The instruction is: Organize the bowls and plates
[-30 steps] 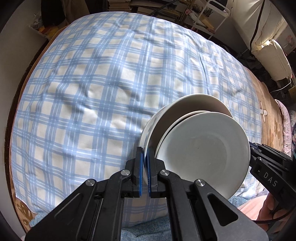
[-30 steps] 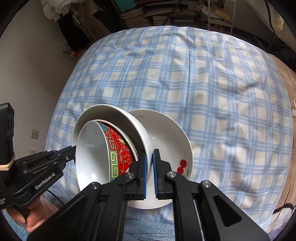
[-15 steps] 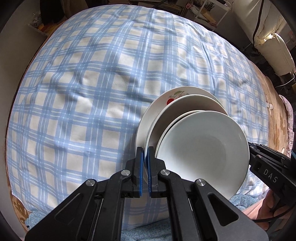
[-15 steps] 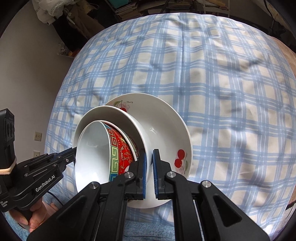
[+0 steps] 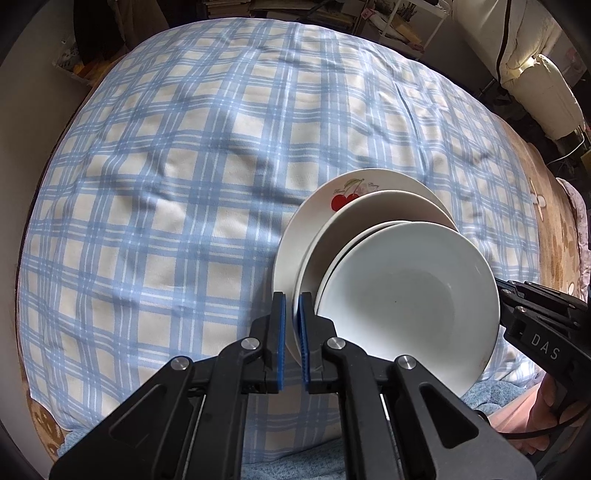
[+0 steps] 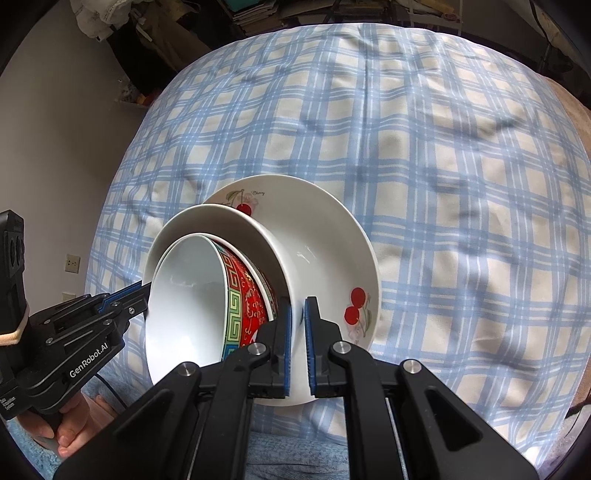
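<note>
A stack of dishes is held tilted over the blue checked cloth. In the left wrist view my left gripper (image 5: 290,306) is shut on the rim of a white plate (image 5: 373,210); a cherry-print plate (image 5: 317,218) lies behind it and a white bowl (image 5: 406,295) in front. In the right wrist view my right gripper (image 6: 297,310) is shut on the cherry-print plate (image 6: 325,258) rim. A white plate (image 6: 221,221), a red patterned bowl (image 6: 245,299) and a white bowl (image 6: 184,302) nest against it. The other gripper (image 6: 85,321) shows at the left.
The checked cloth (image 5: 184,184) covers a soft rounded surface. A brown patterned blanket (image 5: 554,221) lies to the right. Shelves with books (image 6: 258,14) and clutter stand at the far end. A grey wall (image 6: 55,147) is at the left.
The stack has tipped back so the cherry-print plate now shows more behind the white plate. Both grippers keep their hold on the rims.
</note>
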Motion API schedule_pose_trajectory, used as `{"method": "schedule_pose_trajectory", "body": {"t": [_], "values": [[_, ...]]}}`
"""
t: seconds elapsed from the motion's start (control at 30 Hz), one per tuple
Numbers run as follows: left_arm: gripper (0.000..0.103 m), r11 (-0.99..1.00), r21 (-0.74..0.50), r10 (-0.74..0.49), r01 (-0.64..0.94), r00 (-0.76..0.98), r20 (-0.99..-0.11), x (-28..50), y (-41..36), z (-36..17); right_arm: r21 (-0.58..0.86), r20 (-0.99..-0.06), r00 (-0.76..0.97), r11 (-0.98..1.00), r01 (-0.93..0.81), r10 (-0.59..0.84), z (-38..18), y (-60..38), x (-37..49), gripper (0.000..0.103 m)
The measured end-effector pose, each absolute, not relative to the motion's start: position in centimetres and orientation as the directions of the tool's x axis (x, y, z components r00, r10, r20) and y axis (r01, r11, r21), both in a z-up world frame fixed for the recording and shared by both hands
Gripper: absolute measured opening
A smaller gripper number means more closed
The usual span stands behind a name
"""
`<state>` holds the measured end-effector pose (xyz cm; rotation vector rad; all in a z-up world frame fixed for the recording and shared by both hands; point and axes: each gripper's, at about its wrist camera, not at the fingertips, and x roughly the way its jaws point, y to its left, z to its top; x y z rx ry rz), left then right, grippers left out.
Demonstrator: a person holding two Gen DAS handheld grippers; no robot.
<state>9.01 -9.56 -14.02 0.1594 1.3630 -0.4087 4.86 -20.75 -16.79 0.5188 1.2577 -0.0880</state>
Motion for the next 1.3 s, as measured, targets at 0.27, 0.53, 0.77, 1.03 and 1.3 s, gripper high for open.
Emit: {"method": "schedule_pose_trajectory", "body": {"t": [0.27,0.53,0.77,1.03,1.3], "values": [[0.013,0.915,-0.072,-0.167,0.398,0.211,-0.963,8.7,-9.7,-13.0,0.337,-0.909,0.363,0.875,0.347,0.206,-15.6,-21.1,4.4,0.010],[0.022,0.921,-0.029,-0.149,0.388,0.285,-0.947,7.9,-8.9,-11.5,0.299,-0.915,0.368,0.890,0.344,0.165,-14.4,-21.2,3.5,0.033],[0.055,0.929,0.088,-0.120,0.361,0.516,-0.848,6.1,-7.8,-6.7,0.357,-0.848,0.499,0.889,0.286,0.179,-9.7,-22.1,1.8,0.068],[0.084,0.943,0.126,-0.110,0.307,0.647,-0.754,4.6,-6.5,-3.2,0.301,-0.805,0.583,0.925,0.234,0.114,-6.7,-22.1,-0.2,0.084],[0.098,0.954,0.158,-0.116,0.254,0.802,-0.586,1.2,-5.5,-1.2,0.164,-0.702,0.712,0.971,0.172,-0.008,-3.6,-21.2,-3.8,0.103]]}}
